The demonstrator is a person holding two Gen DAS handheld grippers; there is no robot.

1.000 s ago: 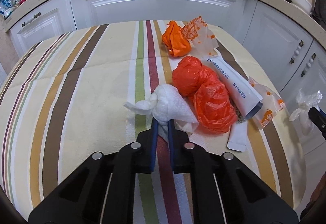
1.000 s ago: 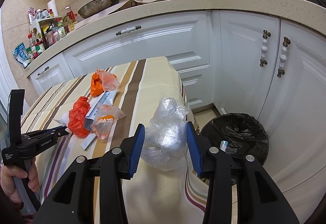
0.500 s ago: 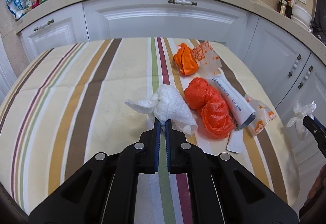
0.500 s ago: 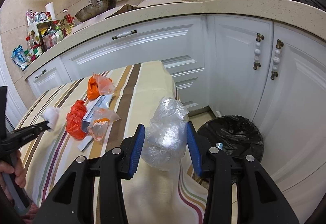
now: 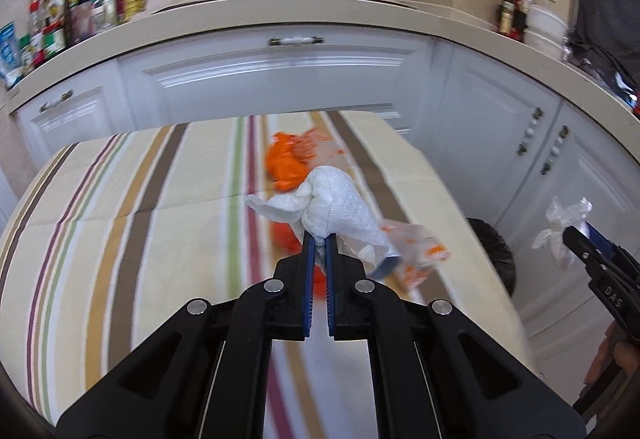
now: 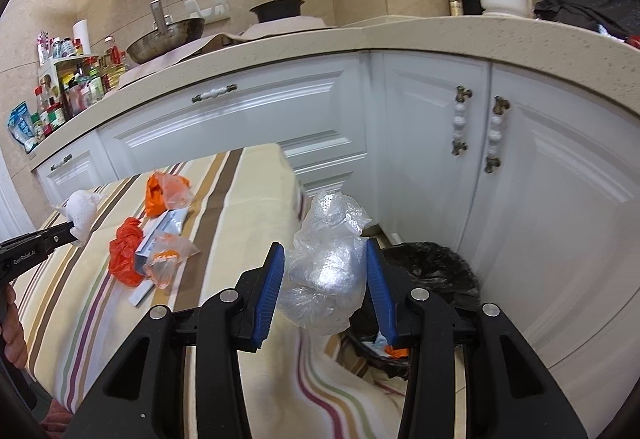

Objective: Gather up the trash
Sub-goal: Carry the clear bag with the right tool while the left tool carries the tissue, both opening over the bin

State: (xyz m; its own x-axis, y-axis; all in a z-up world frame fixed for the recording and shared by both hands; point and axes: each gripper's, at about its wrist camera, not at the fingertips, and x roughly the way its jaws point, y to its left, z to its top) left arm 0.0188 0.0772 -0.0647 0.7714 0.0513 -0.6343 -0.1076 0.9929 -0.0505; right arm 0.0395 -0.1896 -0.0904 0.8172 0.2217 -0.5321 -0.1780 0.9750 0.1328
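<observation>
Carry-to-bin step. Left gripper (image 5: 319,244) clamped on white paper towel wad (image 5: 334,208); right gripper (image 6: 325,271) clasping crumpled clear plastic bag (image 6: 326,267). Next: release over black-lined trash bin (image 6: 432,271), far right.

In the left wrist view the striped tablecloth (image 5: 120,239) and the orange bags (image 5: 286,163) toward its far edge are smeared by motion blur. The white paper wad (image 5: 336,207) hides most of the other trash lying behind it. The bin (image 5: 494,255) past the table's right edge is half hidden by that edge. In the right wrist view the crumpled clear plastic (image 6: 326,267) covers the bin's (image 6: 432,263) near rim, and print on the white tube (image 6: 162,229) is too small to read.
</observation>
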